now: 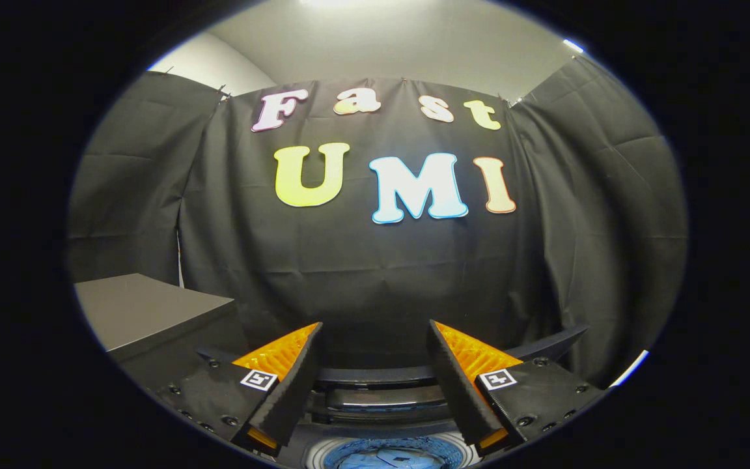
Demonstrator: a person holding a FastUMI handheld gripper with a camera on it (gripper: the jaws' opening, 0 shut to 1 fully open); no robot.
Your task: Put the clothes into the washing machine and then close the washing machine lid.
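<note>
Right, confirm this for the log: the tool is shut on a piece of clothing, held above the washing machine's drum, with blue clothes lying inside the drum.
Not quite. In the gripper view the tool is open, its fingers spread wide apart with nothing between them. The rest stands: it is held above the washing machine's drum, and blue clothes lie inside the drum.

One washing machine point(381, 391); one box point(147, 309)
</note>
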